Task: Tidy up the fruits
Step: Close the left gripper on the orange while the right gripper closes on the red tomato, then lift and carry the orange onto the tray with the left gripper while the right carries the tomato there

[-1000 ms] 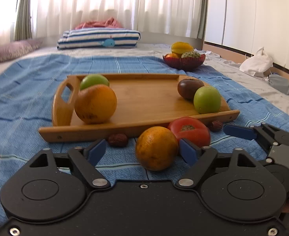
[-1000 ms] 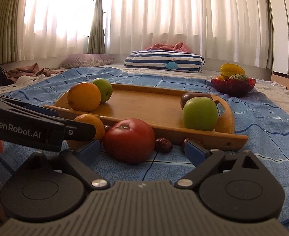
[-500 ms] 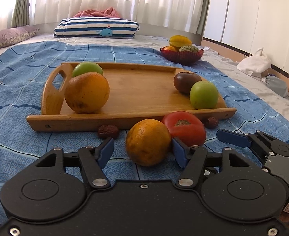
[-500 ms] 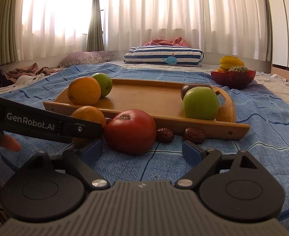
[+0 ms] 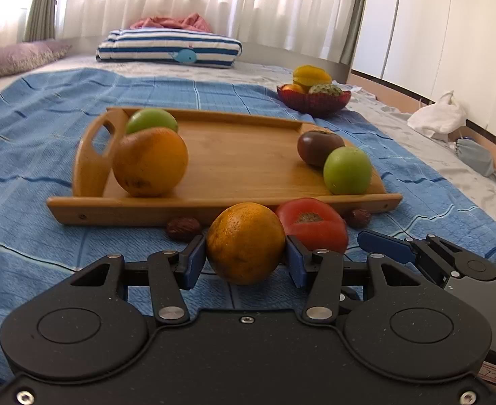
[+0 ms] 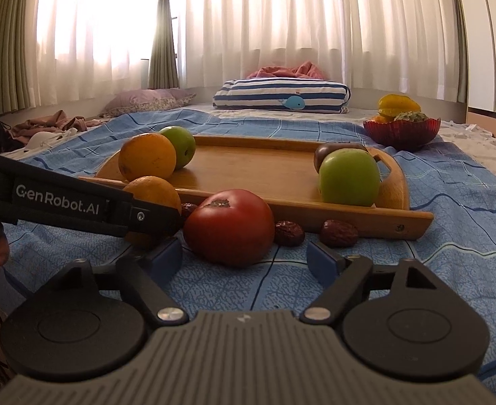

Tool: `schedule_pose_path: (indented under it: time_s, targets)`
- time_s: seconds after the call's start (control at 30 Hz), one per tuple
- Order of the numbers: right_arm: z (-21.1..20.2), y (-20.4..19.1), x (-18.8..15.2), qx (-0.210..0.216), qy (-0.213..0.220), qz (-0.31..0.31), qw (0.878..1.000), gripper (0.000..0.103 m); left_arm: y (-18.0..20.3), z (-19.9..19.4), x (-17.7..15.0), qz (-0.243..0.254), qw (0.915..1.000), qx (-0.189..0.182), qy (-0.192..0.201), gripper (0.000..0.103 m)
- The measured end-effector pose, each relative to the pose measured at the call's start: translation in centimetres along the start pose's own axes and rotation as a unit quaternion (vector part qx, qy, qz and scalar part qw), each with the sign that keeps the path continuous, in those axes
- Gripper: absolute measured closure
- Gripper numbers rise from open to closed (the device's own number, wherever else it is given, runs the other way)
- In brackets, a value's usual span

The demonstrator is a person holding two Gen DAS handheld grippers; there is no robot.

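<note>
Left tongs (image 5: 244,259) closing, pads touching orange (image 5: 245,243) on bed blanket, front of wooden tray (image 5: 248,165). My right tongs (image 6: 244,260) spread, closing short of tomato (image 6: 229,226). Risk: orange nudges tomato; tongs collide.

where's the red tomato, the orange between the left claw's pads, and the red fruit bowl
red tomato (image 6: 229,226), right wrist view, front of its skin
orange (image 5: 245,243), left wrist view, middle of its peel
red fruit bowl (image 5: 315,103), left wrist view, front wall
</note>
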State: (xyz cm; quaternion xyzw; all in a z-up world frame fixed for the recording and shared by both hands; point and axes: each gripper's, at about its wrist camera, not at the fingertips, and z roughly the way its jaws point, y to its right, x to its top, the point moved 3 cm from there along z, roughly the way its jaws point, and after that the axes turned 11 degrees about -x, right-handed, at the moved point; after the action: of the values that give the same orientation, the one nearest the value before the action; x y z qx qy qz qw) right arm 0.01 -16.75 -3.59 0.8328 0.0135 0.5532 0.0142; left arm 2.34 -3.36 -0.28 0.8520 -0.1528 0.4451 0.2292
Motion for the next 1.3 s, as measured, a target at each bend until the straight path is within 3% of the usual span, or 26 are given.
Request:
schedule_pose_path:
  time_s: [0.27,0.47,1.3]
  targets:
    - [0.5,-1.2,0.5,0.002,0.004,0.003,1.000,0.023,-0.7,-1.2,0.7,0.006,0.9996,0.023,0.015,0.055]
    - [0.8,-1.7,0.8,-0.008,0.002,0.001,1.000,0.033,-1.3,-1.3,0.8,0.000,0.9992,0.036,0.015,0.055]
    - [1.8,-2.9,1.3,-0.045,-0.016,-0.021,0.999,0.037,-1.7,-1.1,1.0,0.012,0.9974,0.070,0.010,0.055]
